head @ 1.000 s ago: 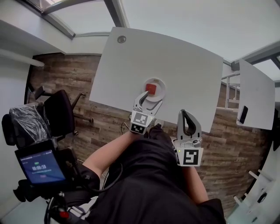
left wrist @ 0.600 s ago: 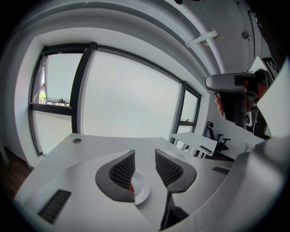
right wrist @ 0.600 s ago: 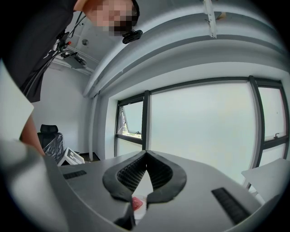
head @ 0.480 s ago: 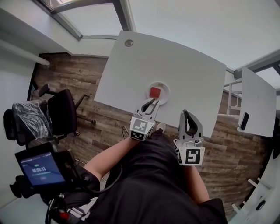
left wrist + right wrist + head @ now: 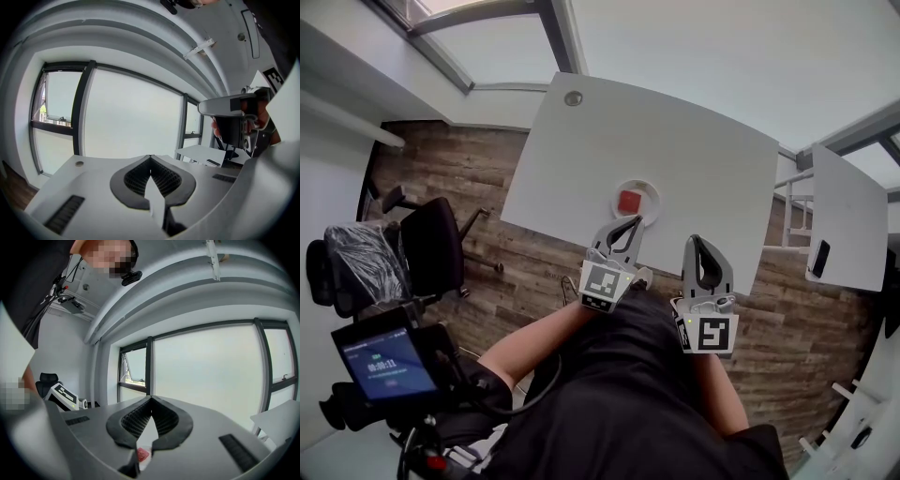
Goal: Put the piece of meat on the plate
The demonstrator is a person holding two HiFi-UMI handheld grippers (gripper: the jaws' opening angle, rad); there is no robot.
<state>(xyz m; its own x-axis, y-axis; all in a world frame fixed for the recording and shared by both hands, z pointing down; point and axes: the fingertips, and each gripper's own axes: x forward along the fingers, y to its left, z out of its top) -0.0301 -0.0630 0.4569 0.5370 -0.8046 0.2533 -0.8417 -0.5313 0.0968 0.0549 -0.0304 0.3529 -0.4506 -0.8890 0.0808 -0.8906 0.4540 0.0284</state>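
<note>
Meat (image 5: 628,201) lies on the plate (image 5: 652,195), centre frame; the left gripper (image 5: 634,223), jaws just closed on nothing, hangs just below it, and the right gripper (image 5: 695,242) is closed and empty. A careless swing could knock the plate off the table (image 5: 712,155).

Black top (image 5: 619,394); left gripper (image 5: 634,223) and right gripper (image 5: 694,242) are white with black ribbed pads (image 5: 136,176) and black-and-white marker cubes (image 5: 602,281)
</note>
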